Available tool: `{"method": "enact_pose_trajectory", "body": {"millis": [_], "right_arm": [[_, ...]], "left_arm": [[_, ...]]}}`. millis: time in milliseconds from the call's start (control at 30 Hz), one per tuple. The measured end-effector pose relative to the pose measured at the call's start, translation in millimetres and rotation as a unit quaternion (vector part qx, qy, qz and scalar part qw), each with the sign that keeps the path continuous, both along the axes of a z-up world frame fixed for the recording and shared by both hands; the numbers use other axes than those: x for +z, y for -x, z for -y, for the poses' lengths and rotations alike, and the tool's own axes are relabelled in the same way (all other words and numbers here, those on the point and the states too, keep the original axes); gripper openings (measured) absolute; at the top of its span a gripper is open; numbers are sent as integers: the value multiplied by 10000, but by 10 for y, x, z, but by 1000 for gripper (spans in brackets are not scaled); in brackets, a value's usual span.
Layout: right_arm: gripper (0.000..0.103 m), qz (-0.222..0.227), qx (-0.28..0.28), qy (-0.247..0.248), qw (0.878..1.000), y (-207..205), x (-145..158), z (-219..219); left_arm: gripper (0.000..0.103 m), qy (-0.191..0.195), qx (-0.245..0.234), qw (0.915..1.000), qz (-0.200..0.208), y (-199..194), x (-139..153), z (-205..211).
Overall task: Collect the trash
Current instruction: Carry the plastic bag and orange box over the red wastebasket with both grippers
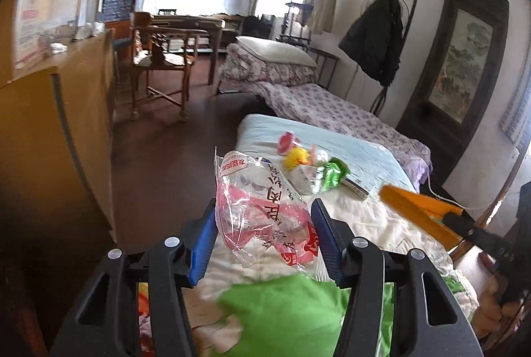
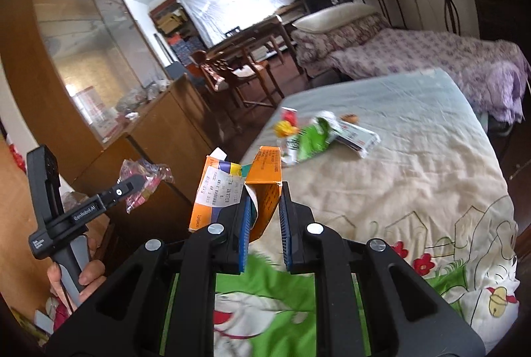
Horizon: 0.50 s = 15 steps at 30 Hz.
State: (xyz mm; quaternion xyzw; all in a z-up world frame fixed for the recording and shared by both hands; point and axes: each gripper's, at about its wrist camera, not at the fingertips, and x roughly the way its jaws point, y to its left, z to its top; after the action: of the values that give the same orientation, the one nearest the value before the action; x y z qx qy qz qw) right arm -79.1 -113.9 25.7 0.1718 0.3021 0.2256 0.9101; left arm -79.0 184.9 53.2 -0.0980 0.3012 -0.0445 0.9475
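Observation:
My left gripper is shut on a crumpled clear plastic bag with red print, held above the bed's edge. In the right wrist view that gripper and the bag show at the left, with a hand around the handle. My right gripper is shut on a flattened orange carton with a white receipt stuck to it; the carton also shows at the right of the left wrist view. More trash lies ahead on the bed: a green packet, a yellow wrapper, a red cup and a white box.
The bed has a cream quilt with green cartoon print. A wooden cabinet with a glass case stands to the left. Beyond are a wooden chair, a table, a floral-covered bed and a dark coat on a stand.

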Motion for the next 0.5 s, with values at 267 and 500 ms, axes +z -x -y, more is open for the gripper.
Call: {"method": "enact_pose_trajectory", "body": {"millis": [267, 500], "right_arm": [[17, 109, 528, 43, 9985, 247, 214, -463], [17, 11, 1076, 373, 9935, 342, 167, -1066]], "left_arm": [[57, -56, 485, 9988, -31, 496, -77, -550], [57, 116, 966, 9943, -437, 760, -517, -1172]]}}
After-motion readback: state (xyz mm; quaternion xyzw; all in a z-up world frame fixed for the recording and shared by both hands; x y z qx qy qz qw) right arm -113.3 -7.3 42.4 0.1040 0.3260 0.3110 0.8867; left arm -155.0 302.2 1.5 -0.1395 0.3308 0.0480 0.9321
